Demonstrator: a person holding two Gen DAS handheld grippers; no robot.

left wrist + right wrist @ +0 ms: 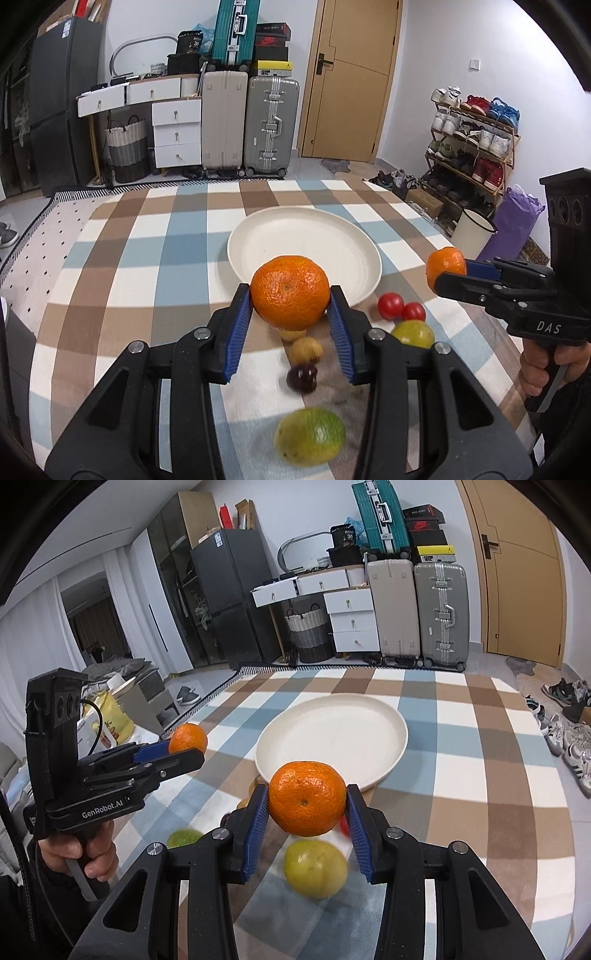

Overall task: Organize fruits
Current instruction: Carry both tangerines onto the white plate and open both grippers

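My left gripper (291,308) is shut on an orange mandarin (290,291) and holds it above the table, just short of the empty white plate (258,236). My right gripper (307,805) is shut on a second mandarin (306,797), also held above the table near the plate (391,753). Each gripper shows in the other's view, the left gripper (186,747) at the left and the right gripper (447,271) at the right. Below lie two red tomatoes (390,305), a yellow-green fruit (413,333), a green lime (309,435), a walnut-like fruit (305,350) and a dark fruit (302,376).
The table wears a brown, blue and white checked cloth (147,258). Suitcases (271,125), white drawers (176,133), a shoe rack (472,147) and a wooden door (351,74) stand behind. A dark fridge (229,590) is at the far left.
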